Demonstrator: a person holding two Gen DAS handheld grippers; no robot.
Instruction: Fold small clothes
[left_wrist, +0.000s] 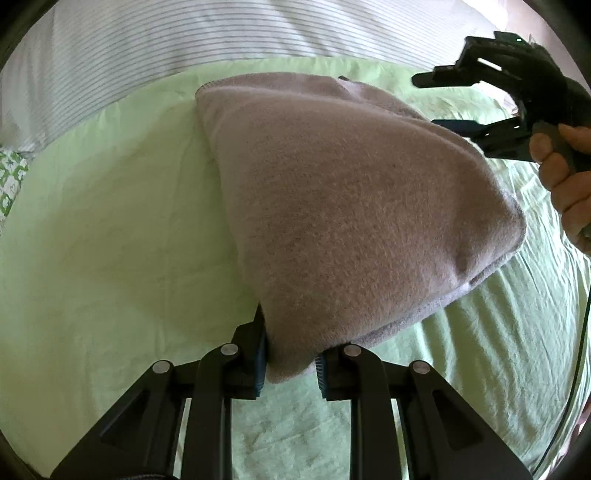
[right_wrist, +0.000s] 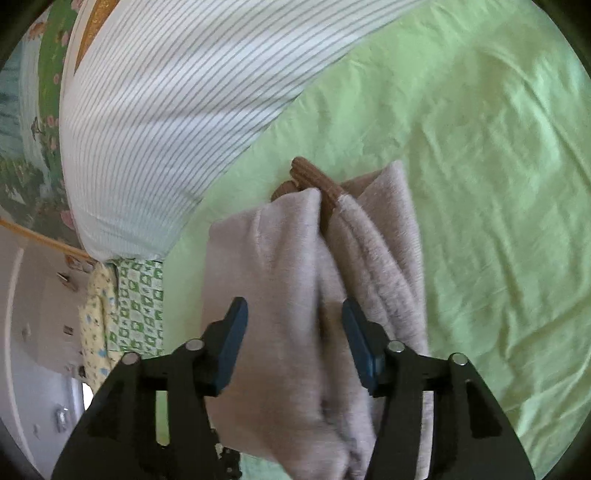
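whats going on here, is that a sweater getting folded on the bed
A person holds a set of tongs in each hand and is folding a fuzzy pinkish-grey garment on a light green bedsheet. The left tongs are clamped on a near corner of the fabric. The right tongs stand open over the folded layers, not pinching anything. A brown ribbed cuff pokes out at the far end of the bundle. A striped white pillow lies beyond.
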